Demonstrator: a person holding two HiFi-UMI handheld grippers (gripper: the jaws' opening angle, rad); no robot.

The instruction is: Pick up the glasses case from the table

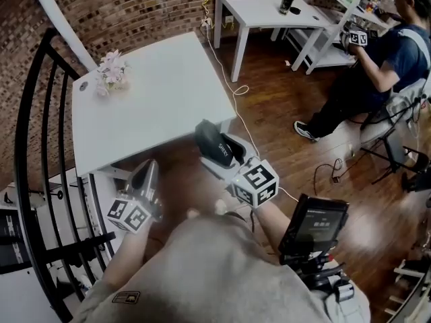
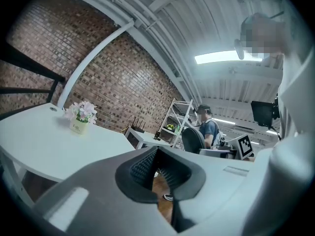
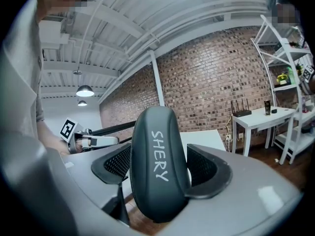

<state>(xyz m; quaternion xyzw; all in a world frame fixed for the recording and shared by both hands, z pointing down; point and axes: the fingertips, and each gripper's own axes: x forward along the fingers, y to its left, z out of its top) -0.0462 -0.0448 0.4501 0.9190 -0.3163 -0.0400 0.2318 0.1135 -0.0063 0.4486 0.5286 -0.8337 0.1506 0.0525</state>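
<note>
The glasses case (image 1: 211,140) is a dark grey oval shell with pale lettering. It is off the white table (image 1: 161,93), in the air just past the table's near right corner. My right gripper (image 1: 219,148) is shut on it; in the right gripper view the case (image 3: 157,166) stands upright between the two ribbed pads, filling the gap. My left gripper (image 1: 147,175) is lower left, below the table's front edge, its jaws together with nothing between them. In the left gripper view the pads (image 2: 147,168) meet in a narrow V.
A small pot of pink flowers (image 1: 111,73) stands at the table's far left. A black railing (image 1: 34,147) runs along the left. Behind are a second white table (image 1: 266,9), a white shelf (image 1: 337,25) and a seated person (image 1: 377,73). A cable (image 1: 236,89) trails over the wooden floor.
</note>
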